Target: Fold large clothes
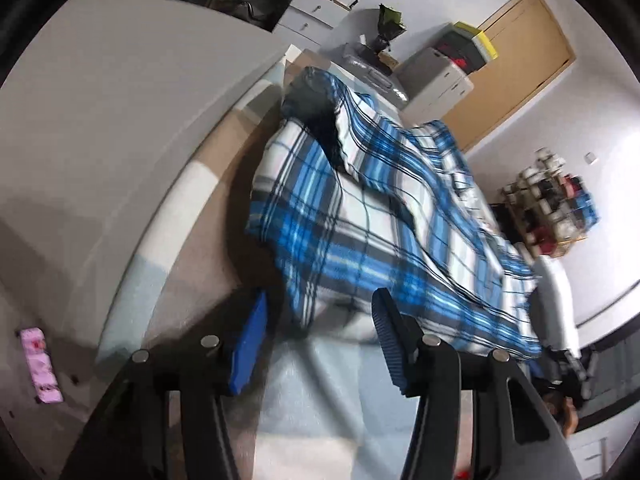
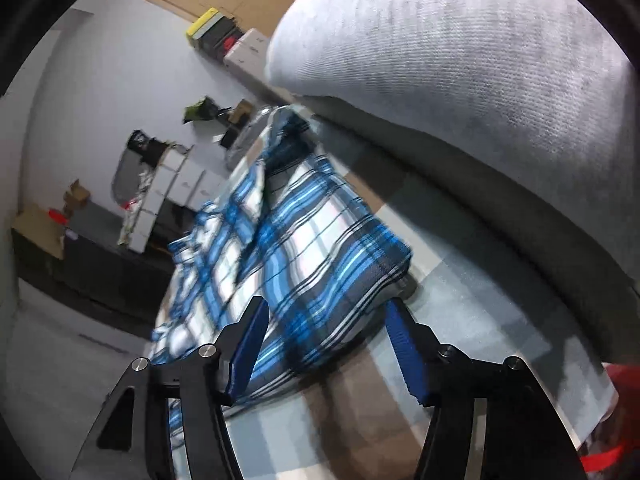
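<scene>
Both tongs (image 1: 318,308) (image 2: 326,320) apart, plaid shirt (image 1: 360,216) btwn.

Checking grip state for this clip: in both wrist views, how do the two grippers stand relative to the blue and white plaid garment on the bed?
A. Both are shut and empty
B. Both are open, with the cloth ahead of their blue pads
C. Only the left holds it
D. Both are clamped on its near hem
B: the left gripper and right gripper show spread pads, neither pressing the blue and white plaid garment.
</scene>
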A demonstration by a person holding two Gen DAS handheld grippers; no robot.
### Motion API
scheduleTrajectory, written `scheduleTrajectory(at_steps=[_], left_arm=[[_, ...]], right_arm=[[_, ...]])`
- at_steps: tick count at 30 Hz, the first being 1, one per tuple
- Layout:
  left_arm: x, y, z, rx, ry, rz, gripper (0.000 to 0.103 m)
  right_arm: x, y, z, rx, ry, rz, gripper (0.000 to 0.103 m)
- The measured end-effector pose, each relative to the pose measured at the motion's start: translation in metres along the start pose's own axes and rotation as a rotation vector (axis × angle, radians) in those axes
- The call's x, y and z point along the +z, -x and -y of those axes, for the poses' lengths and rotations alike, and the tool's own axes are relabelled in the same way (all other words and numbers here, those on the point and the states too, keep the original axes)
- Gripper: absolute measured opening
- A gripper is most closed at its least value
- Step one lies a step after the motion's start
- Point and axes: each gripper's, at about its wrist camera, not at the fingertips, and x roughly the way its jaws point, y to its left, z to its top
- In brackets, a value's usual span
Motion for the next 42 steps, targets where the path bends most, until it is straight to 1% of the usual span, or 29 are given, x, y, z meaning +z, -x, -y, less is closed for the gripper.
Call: scheduleTrajectory(at_steps=[2,3,4,5,6,7,8,9,10,12,15,18,20,22,23,24,28,29,30,31,33,36,42], left_arm=[[0.005,-0.006,0.008,0.053,-0.015,0.023,0.047],[0.008,-0.011,0.015,0.094,-0.036,0.034,0.047],[0.009,-0.014,0.018,0.122,-0.055,0.046,0.047],[0.009,-0.015,0.020,0.148,-0.074,0.063,0.045],[0.009,-0.017,0.025,0.199,-0.101,0.081,0.034],[0.007,-0.019,0.027,0.246,-0.128,0.093,0.015],[0.005,-0.020,0.028,0.291,-0.163,0.104,0.006],[0.003,-0.020,0.028,0.288,-0.187,0.098,0.001],[0.002,-0.020,0.027,0.288,-0.200,0.093,0.000],[-0.004,-0.014,0.024,0.300,-0.231,0.085,0.000],[-0.011,-0.004,0.019,0.311,-0.254,0.075,0.000],[-0.019,0.012,0.010,0.325,-0.256,0.066,0.000],[-0.022,0.019,0.002,0.327,-0.241,0.055,0.000],[-0.028,0.023,-0.004,0.277,-0.215,0.038,0.000],[-0.030,0.025,-0.008,0.238,-0.194,0.035,0.000],[-0.031,0.026,-0.011,0.206,-0.173,0.028,0.000],[-0.022,0.021,-0.010,0.161,-0.095,0.017,0.000],[-0.020,0.019,-0.008,0.153,-0.086,0.012,0.001],[-0.018,0.016,-0.005,0.152,-0.086,0.009,0.013],[-0.018,0.016,-0.002,0.154,-0.090,0.009,0.032],[-0.017,0.016,0.008,0.146,-0.103,0.030,0.046],[-0.018,0.017,0.012,0.159,-0.128,0.026,0.047],[-0.019,0.014,0.013,0.153,-0.132,0.018,0.047]], right_arm=[[0.000,-0.003,-0.001,-0.035,-0.013,0.032,0.061],[0.000,-0.005,-0.003,-0.045,-0.012,0.034,0.060],[0.001,-0.007,-0.005,-0.055,-0.003,0.039,0.058],[0.001,-0.009,-0.007,-0.065,0.008,0.037,0.054],[0.001,-0.011,-0.011,-0.094,0.036,0.041,0.032],[0.000,-0.014,-0.014,-0.135,0.060,0.033,0.021],[0.001,-0.017,-0.014,-0.151,0.069,0.021,0.010],[0.000,-0.019,-0.014,-0.143,0.067,0.018,0.005],[-0.001,-0.017,-0.013,-0.120,0.066,0.028,0.004],[-0.003,-0.013,-0.014,-0.114,0.089,0.045,0.004],[-0.010,-0.003,-0.017,-0.107,0.142,0.043,0.004],[-0.018,0.008,-0.014,-0.106,0.161,0.017,0.004],[-0.025,0.016,-0.010,-0.103,0.173,-0.005,0.004],[-0.031,0.020,-0.006,-0.115,0.196,-0.034,0.004],[-0.034,0.022,-0.005,-0.118,0.204,-0.041,0.005],[-0.035,0.023,-0.005,-0.121,0.210,-0.045,0.009],[-0.033,0.021,-0.007,-0.124,0.195,-0.056,0.011],[-0.032,0.020,-0.006,-0.121,0.188,-0.059,0.012],[-0.031,0.020,-0.006,-0.116,0.182,-0.063,0.013],[-0.030,0.020,-0.006,-0.112,0.178,-0.065,0.014],[-0.031,0.018,-0.006,-0.103,0.176,-0.066,0.014],[-0.031,0.019,-0.003,-0.093,0.169,-0.069,0.014],[-0.031,0.020,-0.001,-0.081,0.164,-0.072,0.014]])
